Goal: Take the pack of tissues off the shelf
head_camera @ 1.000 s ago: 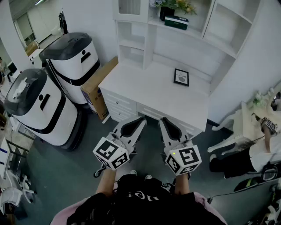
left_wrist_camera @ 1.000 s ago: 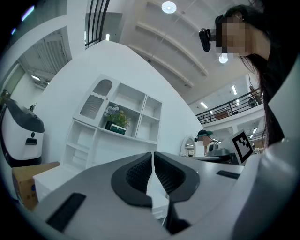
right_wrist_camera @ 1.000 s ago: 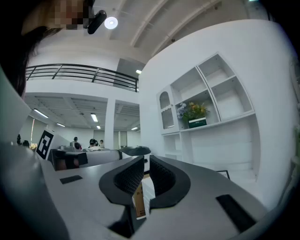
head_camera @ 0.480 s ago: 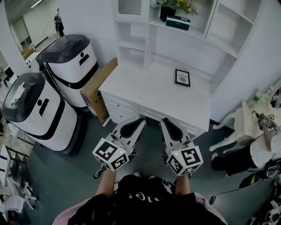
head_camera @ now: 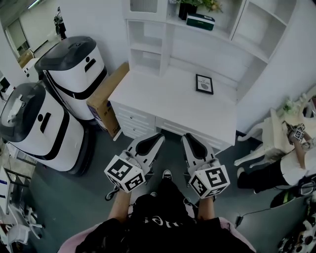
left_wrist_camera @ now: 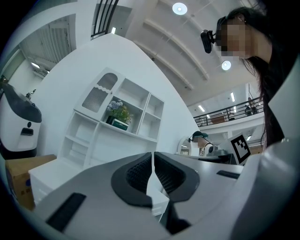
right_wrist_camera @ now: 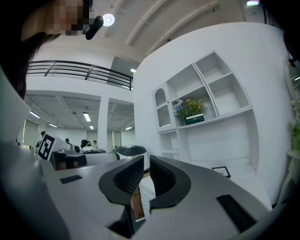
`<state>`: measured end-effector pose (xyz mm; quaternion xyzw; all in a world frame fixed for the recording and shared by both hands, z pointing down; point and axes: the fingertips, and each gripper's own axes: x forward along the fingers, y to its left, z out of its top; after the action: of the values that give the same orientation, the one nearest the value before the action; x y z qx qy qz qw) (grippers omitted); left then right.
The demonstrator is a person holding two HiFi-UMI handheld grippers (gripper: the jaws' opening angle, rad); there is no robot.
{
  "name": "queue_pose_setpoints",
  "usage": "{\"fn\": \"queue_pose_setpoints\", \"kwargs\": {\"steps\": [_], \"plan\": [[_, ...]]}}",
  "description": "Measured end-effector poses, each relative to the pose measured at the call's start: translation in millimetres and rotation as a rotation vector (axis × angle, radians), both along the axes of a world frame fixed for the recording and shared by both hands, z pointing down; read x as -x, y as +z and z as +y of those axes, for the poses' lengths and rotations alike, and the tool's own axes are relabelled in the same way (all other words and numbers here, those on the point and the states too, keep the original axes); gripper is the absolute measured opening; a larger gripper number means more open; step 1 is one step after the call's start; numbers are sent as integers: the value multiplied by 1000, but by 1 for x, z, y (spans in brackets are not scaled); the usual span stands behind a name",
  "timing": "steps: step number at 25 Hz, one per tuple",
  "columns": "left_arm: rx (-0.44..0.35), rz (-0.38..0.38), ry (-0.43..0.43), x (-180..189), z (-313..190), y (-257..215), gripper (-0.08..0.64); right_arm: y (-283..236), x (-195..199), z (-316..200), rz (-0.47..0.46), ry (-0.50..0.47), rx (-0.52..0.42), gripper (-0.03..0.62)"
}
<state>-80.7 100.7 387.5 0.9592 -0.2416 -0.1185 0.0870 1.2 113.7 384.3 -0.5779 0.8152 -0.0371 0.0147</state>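
Ahead of both grippers and above them, on the upper white shelf (head_camera: 224, 38) of a unit at the back of a white table (head_camera: 163, 101), lies the dark green rectangular pack of tissues with a pale top (head_camera: 200, 21). It sits just beside a potted plant with yellow flowers (head_camera: 197, 5) and is untouched. The left gripper (head_camera: 159, 135) and the right gripper (head_camera: 185, 136) are held side by side close to the person's body, short of the table's front edge and well apart from the pack. Each gripper's own view shows its ribbed black pads (left_wrist_camera: 140, 171) pressed together with nothing between them. Judging from this, the task has barely begun. The approach to the table, the reach up to the shelf, opening a gripper, grasping the pack and lifting it off are all left to do.
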Motion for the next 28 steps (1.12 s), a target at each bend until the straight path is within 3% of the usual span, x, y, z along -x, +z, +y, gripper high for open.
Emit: {"fn": "queue_pose_setpoints", "kwargs": {"steps": [13, 28], "plan": [[10, -3, -36, -20, -80, 7, 26, 8, -20, -81, 0, -39, -1, 69], [-45, -32, -15, -124, -231, -22, 26, -23, -118, -245, -7, -52, -52, 69]]}}
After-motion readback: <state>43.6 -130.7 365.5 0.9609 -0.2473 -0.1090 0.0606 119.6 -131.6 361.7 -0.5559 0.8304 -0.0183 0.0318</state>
